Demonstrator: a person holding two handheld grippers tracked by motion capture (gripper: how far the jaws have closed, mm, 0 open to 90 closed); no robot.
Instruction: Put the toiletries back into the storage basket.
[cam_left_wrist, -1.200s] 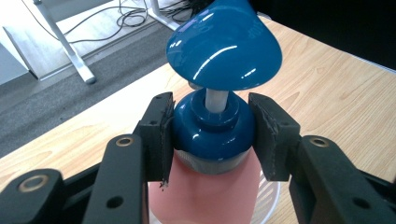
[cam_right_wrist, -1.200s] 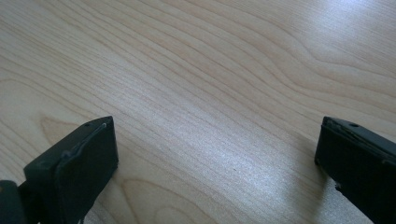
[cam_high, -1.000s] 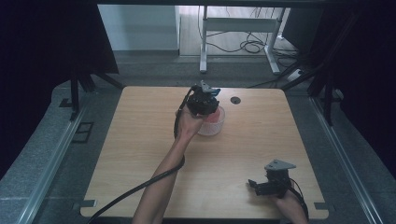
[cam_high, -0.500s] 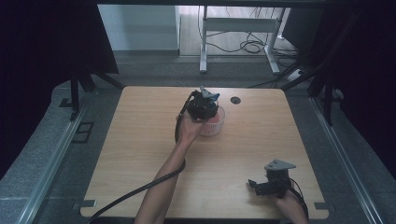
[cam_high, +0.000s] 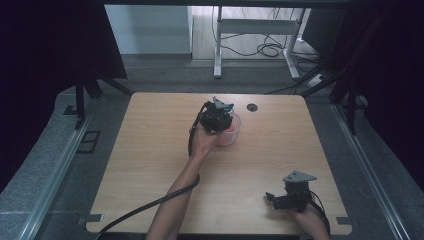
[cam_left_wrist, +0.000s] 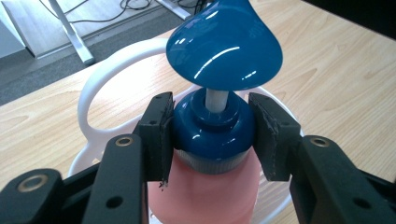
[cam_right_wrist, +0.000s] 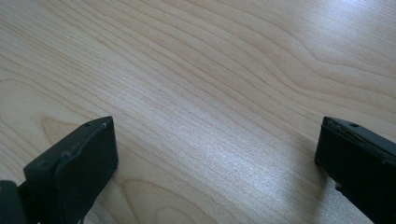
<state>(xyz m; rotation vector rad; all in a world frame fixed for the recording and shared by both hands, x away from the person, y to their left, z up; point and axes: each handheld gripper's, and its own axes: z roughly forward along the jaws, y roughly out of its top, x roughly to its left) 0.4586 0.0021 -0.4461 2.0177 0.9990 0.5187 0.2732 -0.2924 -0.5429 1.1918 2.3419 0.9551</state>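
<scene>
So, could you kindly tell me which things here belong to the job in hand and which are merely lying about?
Part of the job:
- pink pump bottle with blue cap
- white basket it sits in
- left claw, clamped on the cap

Lying about:
- right claw, open over bare table
- black cable hole in the tabletop

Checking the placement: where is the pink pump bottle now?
The pink pump bottle stands inside the white basket at the table's far middle, left gripper clamped on its blue collar.
</scene>
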